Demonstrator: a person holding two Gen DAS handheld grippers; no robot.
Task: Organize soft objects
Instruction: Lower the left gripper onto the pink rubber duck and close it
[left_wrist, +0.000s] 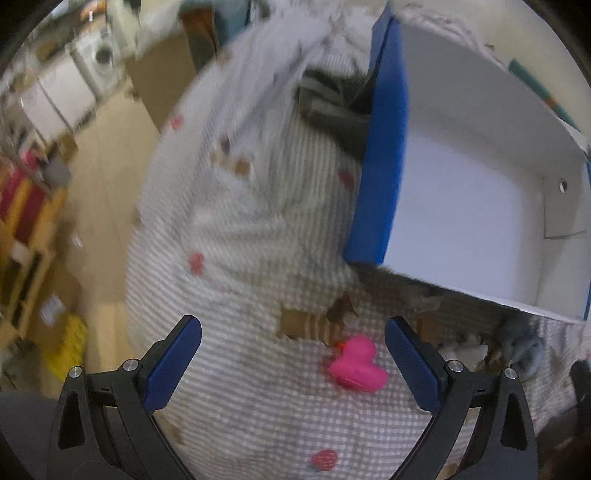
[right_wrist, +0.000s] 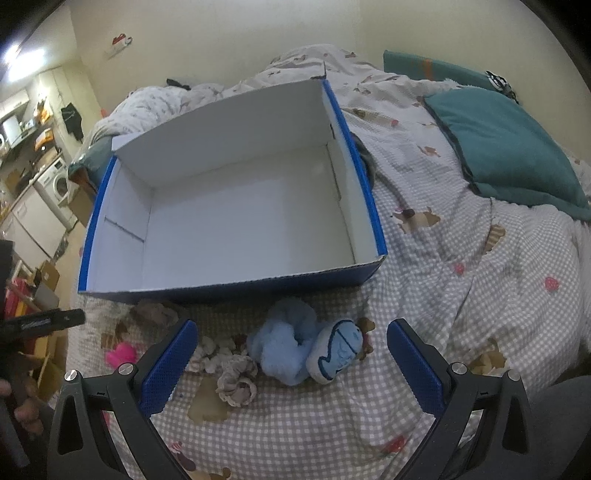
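A pink duck toy (left_wrist: 356, 363) lies on the checked bedspread between my left gripper's (left_wrist: 293, 332) open, empty fingers, nearer the right one; it also shows at the left of the right wrist view (right_wrist: 120, 352). A blue box with a white inside (right_wrist: 236, 218) stands open and empty on the bed; in the left wrist view it (left_wrist: 384, 177) is at the upper right. In front of it lie a light blue fluffy toy (right_wrist: 284, 343), a small white and blue fish plush (right_wrist: 338, 350) and beige scrunchies (right_wrist: 231, 373). My right gripper (right_wrist: 291, 332) is open and empty just above them.
A teal pillow (right_wrist: 506, 147) lies on the bed at the right. The bed's left edge drops to the floor (left_wrist: 96, 206), with shelves and cardboard boxes beyond. A washing machine (right_wrist: 57, 182) stands far left. Dark grey cloth (left_wrist: 332, 103) lies behind the box.
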